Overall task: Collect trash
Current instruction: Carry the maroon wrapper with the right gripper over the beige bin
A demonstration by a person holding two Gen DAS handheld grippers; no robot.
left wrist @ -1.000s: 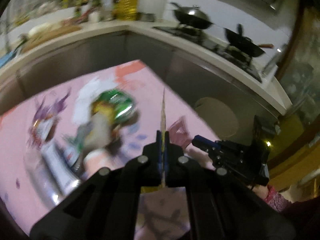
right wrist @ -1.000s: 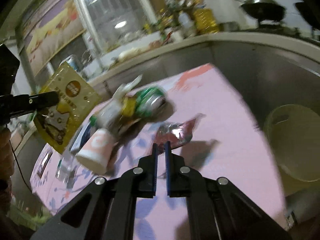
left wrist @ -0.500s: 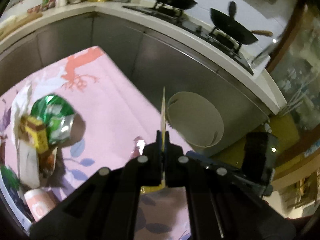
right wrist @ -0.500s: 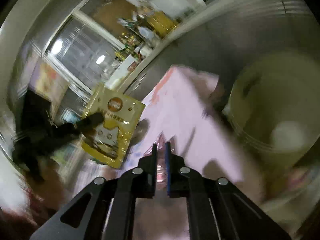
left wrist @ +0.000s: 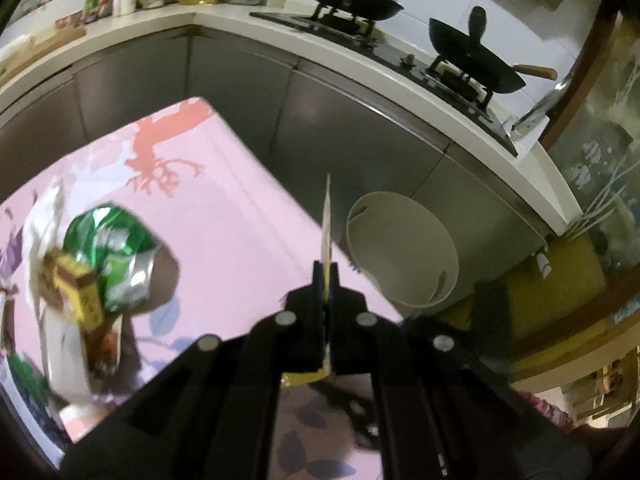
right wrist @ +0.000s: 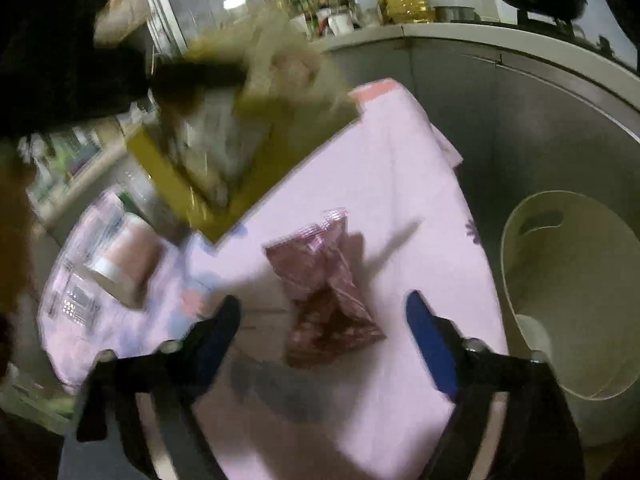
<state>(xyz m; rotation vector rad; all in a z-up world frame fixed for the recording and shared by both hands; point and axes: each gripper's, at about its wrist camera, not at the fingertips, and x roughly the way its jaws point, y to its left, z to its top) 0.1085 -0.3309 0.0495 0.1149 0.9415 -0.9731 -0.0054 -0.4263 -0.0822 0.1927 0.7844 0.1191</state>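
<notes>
My left gripper point(left wrist: 327, 276) is shut on a flat yellow snack bag point(left wrist: 327, 216), seen edge-on; the bag shows blurred in the right wrist view point(right wrist: 224, 136), held above the table. My right gripper point(right wrist: 324, 312) is open wide, its jaws either side of a dark red crinkled wrapper point(right wrist: 324, 280) lying on the pink tablecloth point(right wrist: 400, 184). A cream waste bin point(right wrist: 568, 288) stands on the floor right of the table; it also shows in the left wrist view point(left wrist: 400, 248). A crushed green can point(left wrist: 114, 252) and a small yellow box point(left wrist: 76, 288) lie at the left.
A pink paper cup point(right wrist: 124, 264) and a clear plastic package point(right wrist: 76, 304) lie at the table's left. Steel cabinets point(left wrist: 360, 128) and a counter with woks point(left wrist: 352, 0) run behind. The table edge point(left wrist: 280, 216) drops to the floor beside the bin.
My right gripper has opened and now straddles the red wrapper on the table. My left gripper, still holding the yellow bag, has stayed pointed toward the bin.
</notes>
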